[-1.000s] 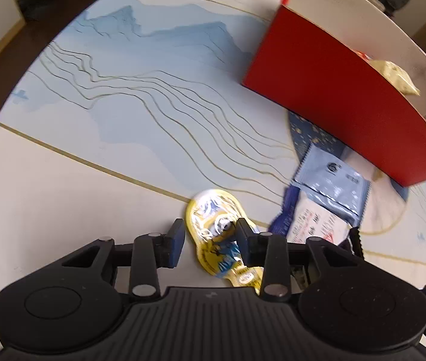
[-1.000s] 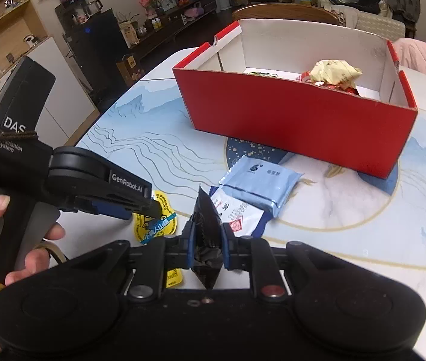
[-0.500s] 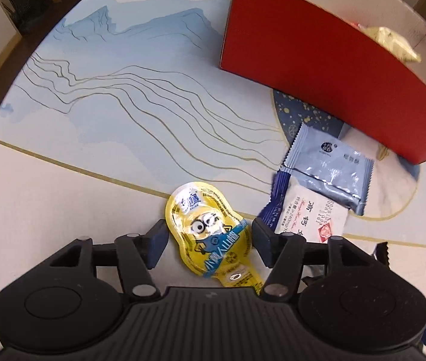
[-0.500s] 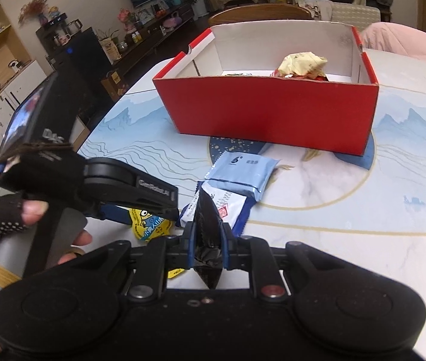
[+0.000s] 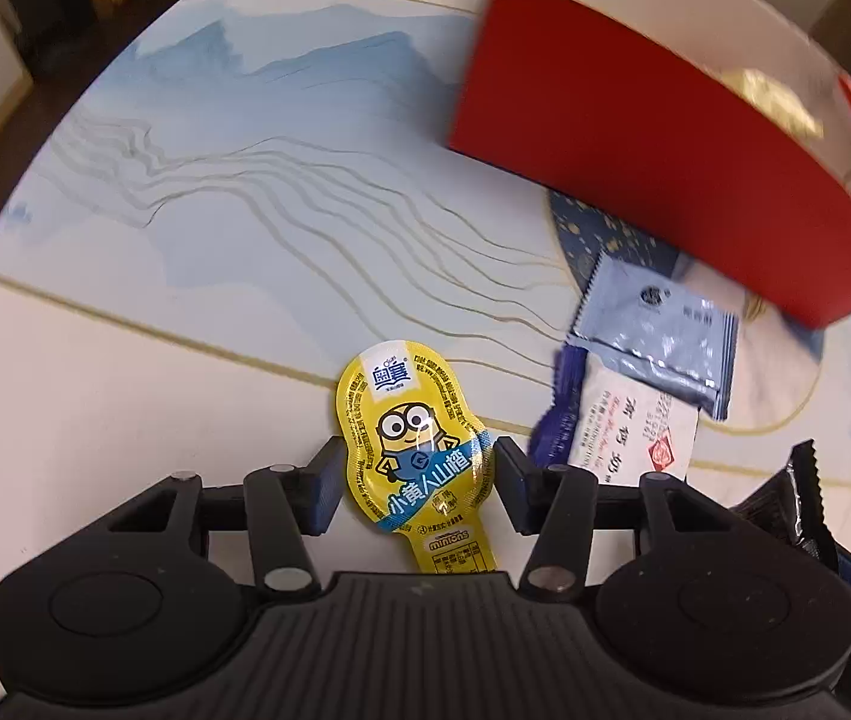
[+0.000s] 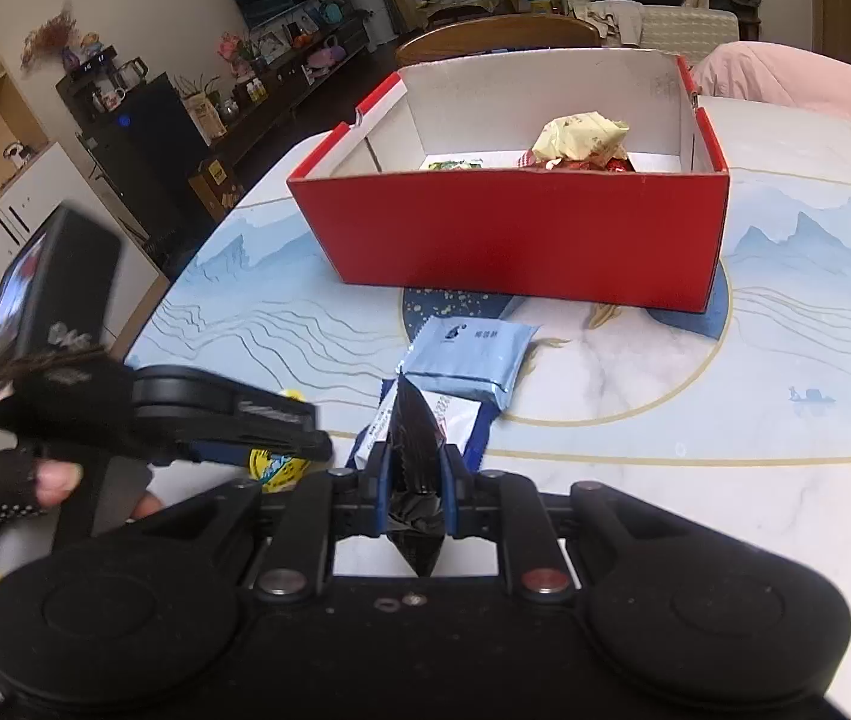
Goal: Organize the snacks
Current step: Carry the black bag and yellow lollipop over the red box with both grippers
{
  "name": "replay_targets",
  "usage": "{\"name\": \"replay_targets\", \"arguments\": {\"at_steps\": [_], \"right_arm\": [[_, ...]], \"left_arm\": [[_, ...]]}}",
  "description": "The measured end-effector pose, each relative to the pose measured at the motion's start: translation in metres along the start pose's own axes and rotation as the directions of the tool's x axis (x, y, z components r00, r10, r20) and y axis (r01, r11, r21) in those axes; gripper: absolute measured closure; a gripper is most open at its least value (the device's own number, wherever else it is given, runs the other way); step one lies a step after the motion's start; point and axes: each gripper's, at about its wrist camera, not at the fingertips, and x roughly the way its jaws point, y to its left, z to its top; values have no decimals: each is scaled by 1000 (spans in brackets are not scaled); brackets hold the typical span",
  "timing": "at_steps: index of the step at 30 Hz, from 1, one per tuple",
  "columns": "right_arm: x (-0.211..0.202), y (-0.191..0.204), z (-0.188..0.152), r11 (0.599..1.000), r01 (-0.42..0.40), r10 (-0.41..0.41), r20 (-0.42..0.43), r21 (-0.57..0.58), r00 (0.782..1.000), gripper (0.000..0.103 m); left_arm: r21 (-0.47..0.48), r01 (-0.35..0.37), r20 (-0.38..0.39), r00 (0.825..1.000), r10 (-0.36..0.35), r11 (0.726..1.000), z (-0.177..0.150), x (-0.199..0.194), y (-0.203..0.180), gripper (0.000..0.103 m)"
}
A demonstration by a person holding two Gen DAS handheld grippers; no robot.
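Yellow pack (image 5: pixel 413 450): one, "minions", on bench (image 5: pixel 125 408), between closing left tool (image 5: pixel 416 483) pads, untouched.
Right tool (image 6: pixel 416 489): clenched on one black pack (image 6: pixel 413 450).
Box (image 6: pixel 515 234): one, red, 12 o'clock.

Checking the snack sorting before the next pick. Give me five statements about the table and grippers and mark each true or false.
1. The right gripper is shut on a dark wrapper. True.
2. The yellow Minion packet lies inside the red box. False: it lies on the table, between the fingers of the left gripper, whose jaws are closing.
3. The light blue packet lies partly over the white and blue packet. True.
4. The red box is empty. False: a crumpled pale yellow wrapper and other snacks are inside.
5. The left gripper has lifted the yellow Minion packet. False: it lies flat on the table.
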Motion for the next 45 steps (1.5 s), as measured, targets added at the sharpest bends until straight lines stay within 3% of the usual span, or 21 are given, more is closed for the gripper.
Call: {"name": "replay_targets", "arguments": {"at_steps": [6, 11, 20, 28, 35, 45], "right_arm": [[-7, -1, 10, 1000, 21, -21, 20, 14, 1000, 88], [-16, 0, 23, 999, 31, -32, 53, 23, 998, 88], [-38, 0, 75, 998, 52, -55, 185, 22, 981, 88], [-39, -14, 133, 996, 86, -91, 292, 31, 952, 88], [-13, -35, 165, 994, 95, -108, 281, 58, 954, 88], [50, -64, 175, 995, 60, -70, 134, 76, 989, 88]], "left_arm": [[-71, 80, 11, 997, -79, 994, 4, -10, 35, 52], [-49, 136, 80, 988, -132, 990, 14, -40, 38, 52], [120, 225, 202, 948, -246, 967, 53, -104, 1, 51], [245, 194, 288, 921, -262, 950, 108, -132, -41, 51], [285, 147, 289, 929, -231, 947, 154, -120, -72, 51], [339, 71, 234, 959, -158, 938, 191, -67, -104, 51]]}}
